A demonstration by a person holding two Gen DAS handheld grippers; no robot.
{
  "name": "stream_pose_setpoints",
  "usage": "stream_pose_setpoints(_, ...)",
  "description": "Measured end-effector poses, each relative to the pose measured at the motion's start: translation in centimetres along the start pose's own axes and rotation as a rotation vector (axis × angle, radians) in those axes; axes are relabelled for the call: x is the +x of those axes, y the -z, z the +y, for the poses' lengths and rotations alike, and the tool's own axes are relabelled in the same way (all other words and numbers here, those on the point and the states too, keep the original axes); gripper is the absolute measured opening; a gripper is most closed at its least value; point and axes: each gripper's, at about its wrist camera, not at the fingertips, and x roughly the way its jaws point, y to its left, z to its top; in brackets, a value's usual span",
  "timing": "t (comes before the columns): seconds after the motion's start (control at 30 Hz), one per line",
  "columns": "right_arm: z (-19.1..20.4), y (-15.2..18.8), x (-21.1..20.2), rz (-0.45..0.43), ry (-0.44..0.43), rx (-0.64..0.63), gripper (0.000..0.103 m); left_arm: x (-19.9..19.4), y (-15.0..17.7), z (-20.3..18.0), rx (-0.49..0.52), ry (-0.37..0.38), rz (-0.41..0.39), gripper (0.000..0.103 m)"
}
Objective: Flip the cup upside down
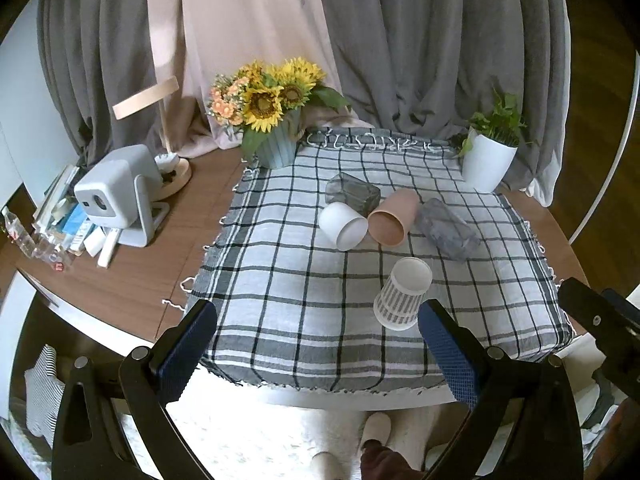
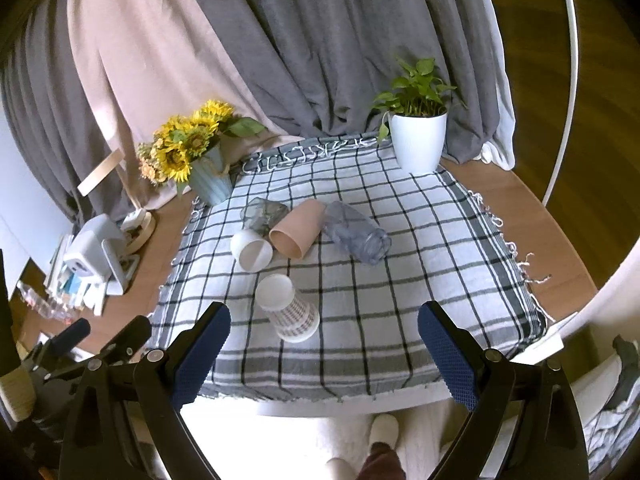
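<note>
**Cup flip: handling notes, both tools spread and empty**

Left tool point(image 1: 316, 344): jaws spread wide, nothing between them. Right tool point(image 2: 324, 344): same, spread and empty. Both hover off the near edge of the worktop point(image 1: 192, 216).

Five cups lie on the checked cloth point(image 1: 280, 300). Nearest me is the striped paper cup point(image 1: 402, 294), apparently already mouth-down and leaning a little. Behind it, all on their sides: a white cup point(image 1: 344, 226), a pink cup point(image 1: 390, 218) just beside it, a dark smoky glass point(image 1: 354, 194) behind those two, and a clear grey tumbler point(image 1: 446, 228) to the right. I cannot tell whether white and pink touch.

Handling, my judgement: the task does not say which cup. The paper cup is very light and soft-walled, so it would crush under a hard pinch; grip low on the wall, gently. White and pink look like stiff, light plastic or ceramic; pinch across the mid-body. The two see-through ones look smooth, likely slippery and possibly breakable, and they may roll; take them square across the barrel.

Writing: none legible on any cup. The small white box device point(image 1: 110, 188) at left shows no readable mark.
</note>
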Motion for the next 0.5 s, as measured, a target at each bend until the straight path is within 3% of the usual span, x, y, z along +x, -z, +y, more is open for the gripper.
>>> stream_pose_setpoints(0.5, 1.3, 2.4, -1.6, 0.008, -0.004, 0.005, 0.095, -1.9, 1.1, 1.4, -0.001, 0.008, -0.022, 0.103)
